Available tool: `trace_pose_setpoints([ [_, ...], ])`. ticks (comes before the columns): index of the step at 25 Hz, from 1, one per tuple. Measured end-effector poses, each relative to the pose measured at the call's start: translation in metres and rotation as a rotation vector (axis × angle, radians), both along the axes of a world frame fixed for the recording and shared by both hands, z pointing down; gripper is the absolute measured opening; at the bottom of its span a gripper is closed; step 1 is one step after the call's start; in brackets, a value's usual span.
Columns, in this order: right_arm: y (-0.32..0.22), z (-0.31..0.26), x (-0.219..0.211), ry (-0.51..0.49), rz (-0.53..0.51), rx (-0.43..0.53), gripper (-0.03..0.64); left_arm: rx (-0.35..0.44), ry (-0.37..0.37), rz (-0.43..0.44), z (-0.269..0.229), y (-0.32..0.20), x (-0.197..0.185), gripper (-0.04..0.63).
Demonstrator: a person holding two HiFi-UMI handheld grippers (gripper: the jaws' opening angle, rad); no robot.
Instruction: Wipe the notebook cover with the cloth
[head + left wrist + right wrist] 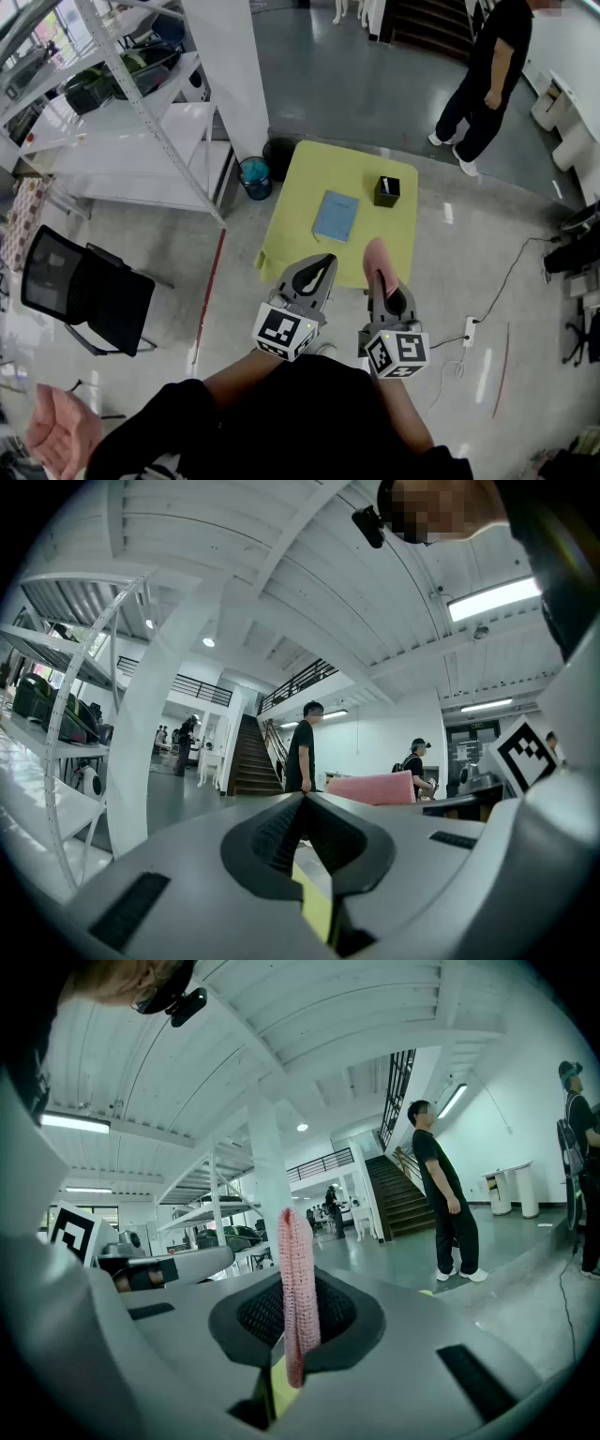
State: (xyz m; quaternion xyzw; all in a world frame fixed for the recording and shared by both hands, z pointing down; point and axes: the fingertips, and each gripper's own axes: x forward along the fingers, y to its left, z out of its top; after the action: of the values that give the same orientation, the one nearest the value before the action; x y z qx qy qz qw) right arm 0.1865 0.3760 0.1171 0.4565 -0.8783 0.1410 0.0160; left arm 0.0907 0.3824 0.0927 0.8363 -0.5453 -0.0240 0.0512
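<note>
Head view, notebook [335, 216] beyond right gripper's [382, 278] cloth [378, 255]

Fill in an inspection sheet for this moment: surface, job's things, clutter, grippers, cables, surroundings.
Surface: yellow-green table, on a grey floor.
Job's things: blue notebook lies closed and flat on the table; pink cloth is held clear of it.
Clutter: black box on the table, beyond the notebook.
Grippers: left hand-held gripper jaws together, empty; right hand-held gripper shut on the cloth.
Cables: black cable runs to a power strip on the floor.
Surroundings: shelving rack, black chair, bin, standing person.
</note>
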Motion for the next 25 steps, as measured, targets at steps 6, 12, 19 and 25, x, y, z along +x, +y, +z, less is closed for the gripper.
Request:
trace_pose_setpoints([
  [6, -0.004, -0.003, 0.030, -0.019, 0.010, 0.029, 0.038, 0.004, 0.001, -0.022, 0.009, -0.006, 0.018, 0.015],
  [12, -0.004, 0.001, 0.068, -0.045, 0.047, 0.045, 0.038, -0.026, 0.015, -0.096, 0.023, -0.002, 0.016, 0.015],
  [19, 0.009, 0.019, 0.095, -0.104, 0.070, 0.002, 0.038, -0.062, -0.033, -0.103, 0.040, 0.007, 0.028, 0.015],
  [25, 0.004, 0.040, 0.096, -0.108, 0.084, -0.041, 0.038, -0.077, -0.040, -0.073, 0.053, -0.003, 0.028, 0.015],
])
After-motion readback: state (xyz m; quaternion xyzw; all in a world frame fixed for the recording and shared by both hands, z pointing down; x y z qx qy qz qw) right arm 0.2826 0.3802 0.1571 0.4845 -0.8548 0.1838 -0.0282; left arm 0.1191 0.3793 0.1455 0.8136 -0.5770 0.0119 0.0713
